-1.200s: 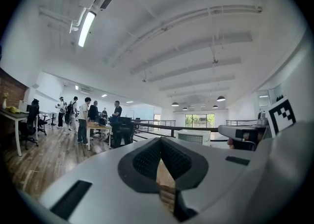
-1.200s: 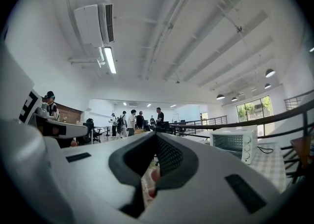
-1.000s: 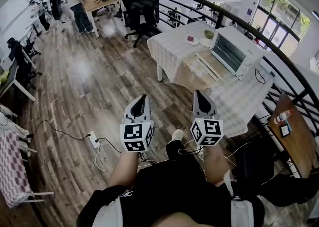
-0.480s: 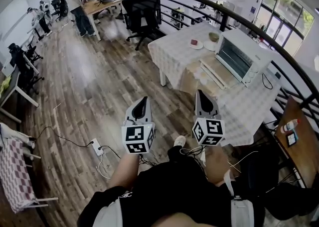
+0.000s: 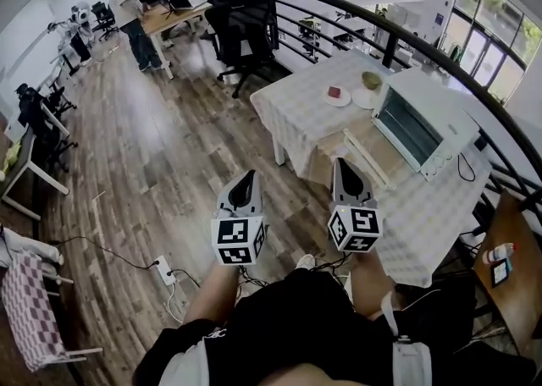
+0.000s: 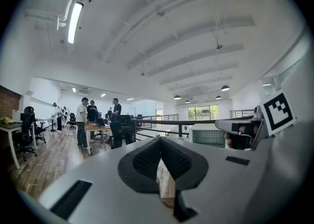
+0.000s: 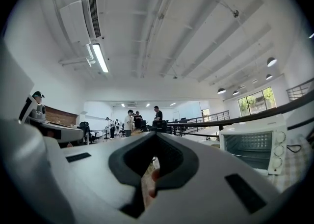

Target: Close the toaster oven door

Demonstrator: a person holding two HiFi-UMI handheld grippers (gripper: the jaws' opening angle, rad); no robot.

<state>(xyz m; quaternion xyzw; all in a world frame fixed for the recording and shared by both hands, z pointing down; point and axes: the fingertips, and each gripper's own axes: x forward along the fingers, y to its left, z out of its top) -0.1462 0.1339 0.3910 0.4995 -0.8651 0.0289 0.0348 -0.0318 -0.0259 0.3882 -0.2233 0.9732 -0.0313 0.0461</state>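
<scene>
The white toaster oven (image 5: 423, 126) stands on a table with a checked cloth (image 5: 296, 96), and its door (image 5: 366, 158) hangs open, folded down toward me. In the right gripper view the oven (image 7: 252, 144) shows at the right with its rack visible. It appears small in the left gripper view, toaster oven (image 6: 208, 135). My left gripper (image 5: 246, 178) and right gripper (image 5: 343, 166) are held side by side over the wooden floor, well short of the table. Both are shut and hold nothing: left gripper (image 6: 159, 139), right gripper (image 7: 156, 134).
A plate with a red item (image 5: 337, 95) and a bowl (image 5: 371, 81) sit beside the oven. A black railing (image 5: 356, 20) curves behind the table. Office chairs (image 5: 241, 16) and several people (image 5: 131, 12) are farther back. A power strip (image 5: 165, 272) lies on the floor at left.
The table and oven have drifted lower and closer in the head view as I walk toward them. Both grippers stay shut and level in front of me.
</scene>
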